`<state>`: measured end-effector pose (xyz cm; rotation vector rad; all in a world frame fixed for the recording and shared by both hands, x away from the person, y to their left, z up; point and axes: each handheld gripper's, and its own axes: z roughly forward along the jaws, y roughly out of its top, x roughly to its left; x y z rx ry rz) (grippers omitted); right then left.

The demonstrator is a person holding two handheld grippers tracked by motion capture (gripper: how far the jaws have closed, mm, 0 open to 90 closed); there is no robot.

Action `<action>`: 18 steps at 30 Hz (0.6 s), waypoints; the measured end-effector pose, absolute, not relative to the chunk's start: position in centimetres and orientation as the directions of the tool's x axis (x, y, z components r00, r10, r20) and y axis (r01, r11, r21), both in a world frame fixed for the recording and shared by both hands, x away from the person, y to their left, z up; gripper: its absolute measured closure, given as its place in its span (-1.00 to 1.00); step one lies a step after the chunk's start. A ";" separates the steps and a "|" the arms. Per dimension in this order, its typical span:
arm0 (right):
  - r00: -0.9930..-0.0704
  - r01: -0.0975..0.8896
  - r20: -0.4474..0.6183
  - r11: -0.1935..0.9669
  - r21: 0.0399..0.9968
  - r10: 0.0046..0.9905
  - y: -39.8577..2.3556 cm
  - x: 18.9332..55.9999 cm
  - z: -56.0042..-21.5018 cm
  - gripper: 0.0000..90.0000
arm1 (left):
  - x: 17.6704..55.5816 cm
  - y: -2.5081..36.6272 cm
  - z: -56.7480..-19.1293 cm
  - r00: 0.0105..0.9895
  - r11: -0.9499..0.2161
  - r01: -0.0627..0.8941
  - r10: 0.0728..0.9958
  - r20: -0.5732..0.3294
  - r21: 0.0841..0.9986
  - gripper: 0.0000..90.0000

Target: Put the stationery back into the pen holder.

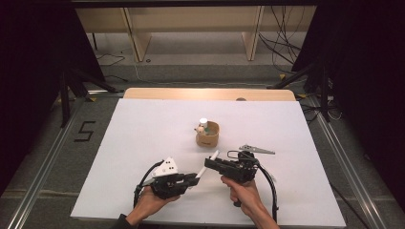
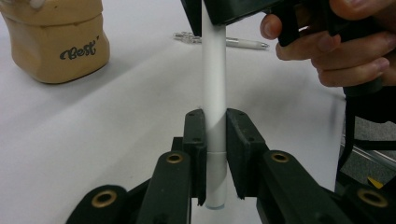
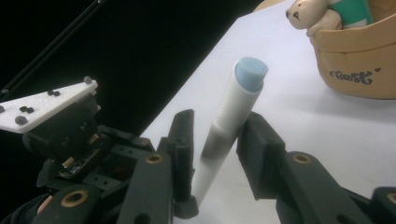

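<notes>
1. Low centre of the high view, between my two hands: a white pen [image 1: 206, 166] runs on a slant from the left gripper [image 1: 193, 179] up to the right gripper [image 1: 212, 163], above the white table [image 1: 143, 133].
2. Left gripper: jaws narrow, pads clamped on the pen near its lower end. In the left gripper view [image 2: 215, 154] the pads press both sides of the barrel [image 2: 215, 84] and a short stub sticks out below them.
3. Right gripper: jaws partly closed around the blue-tipped end [image 3: 251, 74]. In the right gripper view [image 3: 215, 154] the left pad looks against the barrel and the right pad sits just beside it. I can't tell if that pad bites yet, so I count it as not gripping.
4. Risk, slip: if I pull the ends apart before the right jaws seat, I expect they slide off and the cap stays on.
5. Risk, bend or jam: the two grippers aren't lined up along the pen. A pull off-axis could lever the barrel in the left pads or twist it out.
6. Risk, overshoot: if the cap pops free suddenly, my right hand [image 1: 243, 191] may jerk toward the tan cup [image 1: 208, 135] in mid-frame and knock it, with the toy bear [image 3: 310, 16] inside.
7. Second clear pen [image 2: 224, 41] lies on the table at the top of the left gripper view, well apart; no hazard I'd judge.
</notes>
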<state>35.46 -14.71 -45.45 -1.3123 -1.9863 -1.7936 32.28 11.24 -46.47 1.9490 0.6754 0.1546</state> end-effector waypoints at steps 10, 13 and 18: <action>-0.591 0.688 0.651 -0.122 0.715 0.477 -14.8 35.5 -45.4 0.66 | 32.2 11.2 -46.5 0.839 -0.320 0.385 0.513 -0.183 0.866 0.74; -0.589 0.692 0.658 -0.126 0.710 0.469 -14.8 35.5 -45.4 0.68 | 32.2 11.2 -46.5 0.840 -0.321 0.386 0.510 -0.186 0.865 0.74; -0.596 0.692 0.661 -0.126 0.711 0.456 -14.8 35.4 -45.3 0.73 | 32.2 11.1 -46.6 0.844 -0.325 0.381 0.504 -0.183 0.865 0.73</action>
